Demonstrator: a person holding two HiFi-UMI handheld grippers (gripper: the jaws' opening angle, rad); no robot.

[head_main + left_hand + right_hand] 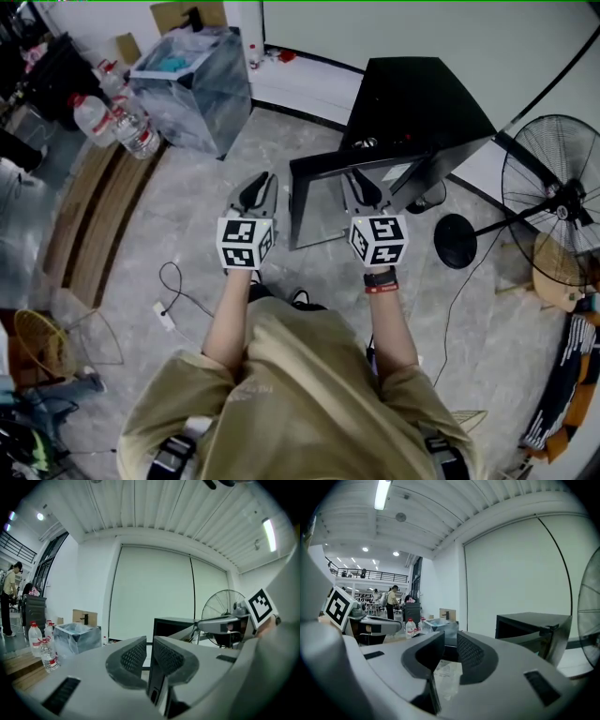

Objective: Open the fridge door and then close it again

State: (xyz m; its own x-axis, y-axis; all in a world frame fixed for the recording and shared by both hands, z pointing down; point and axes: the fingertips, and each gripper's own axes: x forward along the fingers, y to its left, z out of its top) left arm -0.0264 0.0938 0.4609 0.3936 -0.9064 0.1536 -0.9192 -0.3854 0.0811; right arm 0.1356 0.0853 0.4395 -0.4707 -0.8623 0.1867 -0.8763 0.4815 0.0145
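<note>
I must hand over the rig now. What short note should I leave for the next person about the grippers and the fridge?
Left gripper: jaws a little apart, nothing between them.
Right gripper: the same, empty.
Black fridge is just ahead; its door stands open, and neither gripper holds it.
Done: door opened.
Left: push the door shut.

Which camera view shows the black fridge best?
The head view: it shows the whole black fridge from above, with its door swung open. The left gripper view shows only a part behind the jaws; the right gripper view shows its upper part at the right.
</note>
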